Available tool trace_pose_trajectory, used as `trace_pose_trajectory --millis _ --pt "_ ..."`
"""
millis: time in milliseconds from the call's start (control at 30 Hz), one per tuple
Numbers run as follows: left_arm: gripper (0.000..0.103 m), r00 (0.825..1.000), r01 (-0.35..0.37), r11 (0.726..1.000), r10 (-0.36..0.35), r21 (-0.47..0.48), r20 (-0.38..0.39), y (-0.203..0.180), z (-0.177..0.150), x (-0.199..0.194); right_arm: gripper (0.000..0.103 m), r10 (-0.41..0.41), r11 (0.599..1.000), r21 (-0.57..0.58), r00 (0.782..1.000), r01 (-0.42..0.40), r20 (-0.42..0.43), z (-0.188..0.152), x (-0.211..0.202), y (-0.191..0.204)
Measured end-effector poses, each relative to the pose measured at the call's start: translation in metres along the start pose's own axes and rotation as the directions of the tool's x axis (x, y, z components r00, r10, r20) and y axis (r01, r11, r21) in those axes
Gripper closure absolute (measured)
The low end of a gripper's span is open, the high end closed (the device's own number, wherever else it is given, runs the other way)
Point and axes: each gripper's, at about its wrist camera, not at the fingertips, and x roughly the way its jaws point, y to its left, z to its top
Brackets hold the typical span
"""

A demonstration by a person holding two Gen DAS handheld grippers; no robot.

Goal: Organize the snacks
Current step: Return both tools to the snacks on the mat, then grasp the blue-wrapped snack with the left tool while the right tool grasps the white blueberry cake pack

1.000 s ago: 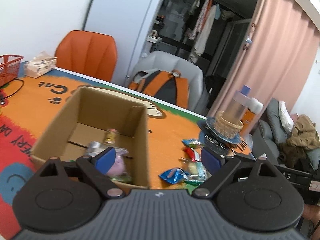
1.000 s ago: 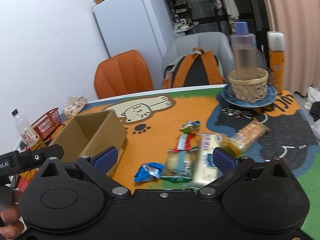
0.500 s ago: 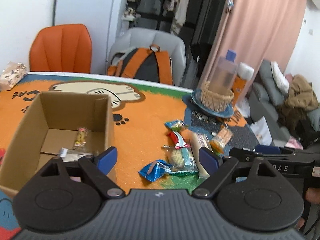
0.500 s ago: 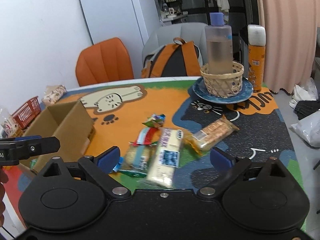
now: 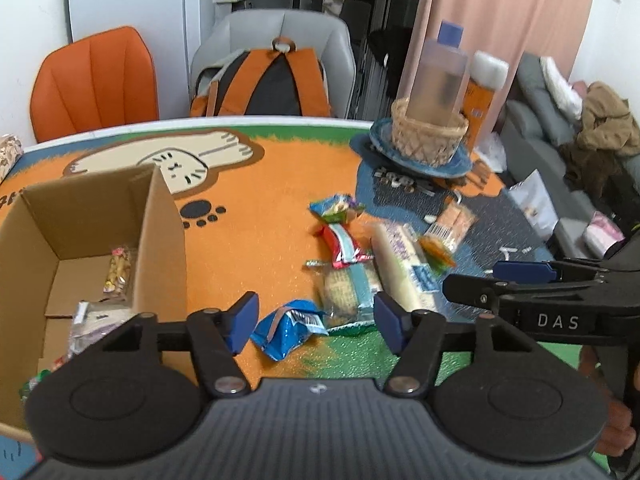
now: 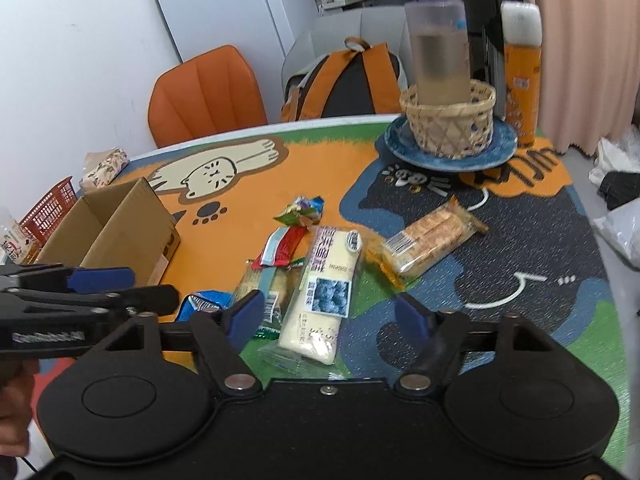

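Note:
An open cardboard box (image 5: 160, 240) stands at the left with a few snack packets inside. Loose snacks lie on the cat-print mat: a blue packet (image 5: 290, 322), a cracker pack (image 5: 348, 292), a long white pack (image 5: 402, 264), a red packet (image 5: 344, 246), a green packet (image 5: 336, 208) and an orange wafer pack (image 5: 450, 228). My left gripper (image 5: 315, 318) hovers over the blue packet and cracker pack, jaws closing, pads touching nothing. My right gripper (image 6: 330, 314) hovers over the long white pack (image 6: 330, 276), jaws closing, pads clear of it.
A bottle in a woven basket (image 6: 448, 120) on a blue plate stands at the far right beside an orange can (image 6: 520, 76). A red basket (image 6: 48, 208) and a tissue pack (image 6: 104, 164) lie beyond the box. Chairs and a backpack stand behind the table.
The left view has swung right from the box to the snack pile. The right gripper has come lower and nearer the white pack. Both pairs of jaws have narrowed.

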Motion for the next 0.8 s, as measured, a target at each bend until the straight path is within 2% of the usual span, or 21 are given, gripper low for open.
trace_pose_trajectory --millis 67,233,433,600,800 --pt "0.043 1.000 -0.005 1.000 0.005 -0.003 -0.022 0.000 0.000 0.007 0.041 0.004 1.000 0.012 1.000 -0.004 -0.019 0.000 0.007 0.000" --pt "0.046 0.998 -0.019 1.000 0.019 -0.003 -0.057 -0.002 0.000 0.023 0.042 0.012 1.000 0.001 0.998 -0.012 -0.058 0.003 0.020 0.008" --pt "0.051 0.993 -0.057 0.998 0.057 0.000 -0.101 -0.001 0.001 0.044 0.053 -0.031 0.999 -0.037 0.992 0.027 -0.119 0.007 0.043 0.016" --pt "0.053 0.988 -0.078 0.997 0.079 0.014 -0.130 0.001 0.004 0.059 0.054 -0.063 0.996 -0.075 0.984 0.051 -0.168 0.013 0.057 0.019" --pt "0.054 0.986 -0.065 0.998 0.063 -0.004 -0.153 0.007 0.003 0.070 0.057 -0.099 0.986 -0.156 0.971 0.066 -0.219 0.015 0.069 0.025"
